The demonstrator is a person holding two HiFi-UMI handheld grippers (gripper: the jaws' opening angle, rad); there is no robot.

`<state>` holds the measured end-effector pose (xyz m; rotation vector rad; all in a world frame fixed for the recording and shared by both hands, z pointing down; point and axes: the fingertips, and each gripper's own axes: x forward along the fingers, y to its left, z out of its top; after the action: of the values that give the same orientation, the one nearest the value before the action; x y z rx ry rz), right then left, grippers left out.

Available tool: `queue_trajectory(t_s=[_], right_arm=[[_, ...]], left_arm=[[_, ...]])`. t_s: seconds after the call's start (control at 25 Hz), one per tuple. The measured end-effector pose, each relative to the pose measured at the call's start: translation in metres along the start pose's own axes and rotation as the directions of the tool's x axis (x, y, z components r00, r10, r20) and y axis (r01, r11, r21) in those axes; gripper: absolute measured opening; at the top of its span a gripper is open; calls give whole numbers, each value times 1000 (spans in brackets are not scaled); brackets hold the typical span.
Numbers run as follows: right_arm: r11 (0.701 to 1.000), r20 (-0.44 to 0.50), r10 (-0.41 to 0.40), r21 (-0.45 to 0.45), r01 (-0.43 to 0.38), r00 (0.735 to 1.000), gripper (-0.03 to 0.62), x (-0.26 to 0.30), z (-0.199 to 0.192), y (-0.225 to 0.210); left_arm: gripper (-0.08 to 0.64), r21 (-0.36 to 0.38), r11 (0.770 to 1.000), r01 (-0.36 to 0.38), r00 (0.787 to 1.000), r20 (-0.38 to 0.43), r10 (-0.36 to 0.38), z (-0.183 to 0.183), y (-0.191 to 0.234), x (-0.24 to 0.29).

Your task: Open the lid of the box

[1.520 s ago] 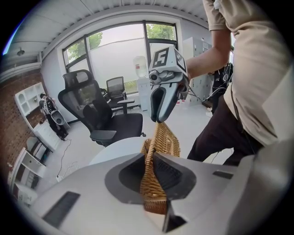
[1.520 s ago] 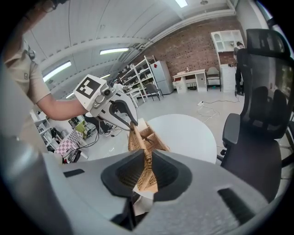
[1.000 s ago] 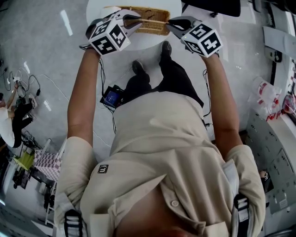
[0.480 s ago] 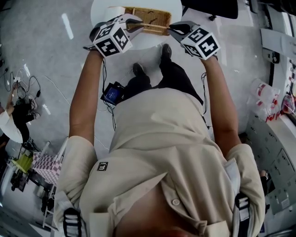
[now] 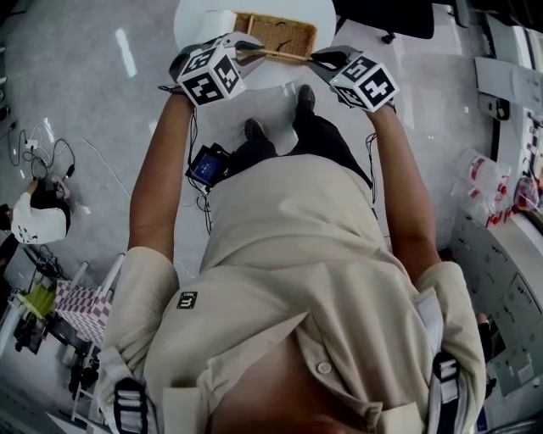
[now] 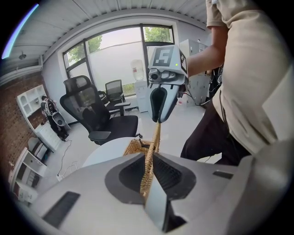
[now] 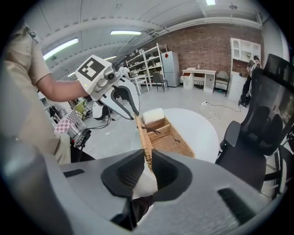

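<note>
A wicker box (image 5: 280, 32) stands open-topped on a round white table (image 5: 327, 17). Its flat wicker lid (image 5: 280, 54) is held on edge along the box's near side, one end in each gripper. My left gripper (image 5: 247, 48) is shut on the lid's left end, my right gripper (image 5: 316, 58) on its right end. In the left gripper view the lid (image 6: 149, 156) runs edge-on from my left gripper (image 6: 148, 170) to the right gripper (image 6: 158, 120). From the right gripper view, the lid (image 7: 144, 142) leaves my right gripper (image 7: 147, 161), with the box (image 7: 167, 137) beside it.
A black office chair (image 5: 386, 12) stands behind the table, also in the right gripper view as a chair (image 7: 264, 124). The person's shoes (image 5: 304, 91) are at the table's near edge. Another person (image 5: 34, 222) and cables (image 5: 51, 157) are on the floor at left. Cabinets (image 5: 501, 263) line the right.
Both grippers have shifted a little to the right and farther from me with the wicker lid still clamped between them. The grips look unchanged.
</note>
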<state>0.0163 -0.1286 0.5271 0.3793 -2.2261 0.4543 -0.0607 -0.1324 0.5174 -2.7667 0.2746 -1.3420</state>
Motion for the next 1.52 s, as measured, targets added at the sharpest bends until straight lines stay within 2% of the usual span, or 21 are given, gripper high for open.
queue_trajectory(t_s=[0.32, 0.68, 1.0, 1.12, 1.32, 1.52], right_arm=[[1000, -34, 11, -20, -11, 999, 41, -2, -15, 20], [998, -81, 38, -39, -41, 996, 43, 6, -35, 49], [996, -145, 70, -46, -77, 987, 41, 20, -64, 76], [996, -170, 77, -37, -84, 982, 41, 32, -73, 76], [997, -217, 66, -30, -74, 974, 41, 42, -91, 79], [998, -258, 48, -34, -59, 965, 21, 49, -109, 78]], left_arm=[[51, 2, 1000, 6, 1000, -27, -6, -3, -22, -6], [51, -19, 1000, -15, 1000, -22, 14, -4, -41, -22], [51, -54, 996, -69, 998, -2, 69, -1, -49, -46], [51, -77, 993, -90, 995, 30, 93, 0, -42, -53], [51, -112, 984, -137, 984, 98, 148, 20, -36, -75], [51, -112, 974, -197, 971, 116, 210, 35, -32, -101]])
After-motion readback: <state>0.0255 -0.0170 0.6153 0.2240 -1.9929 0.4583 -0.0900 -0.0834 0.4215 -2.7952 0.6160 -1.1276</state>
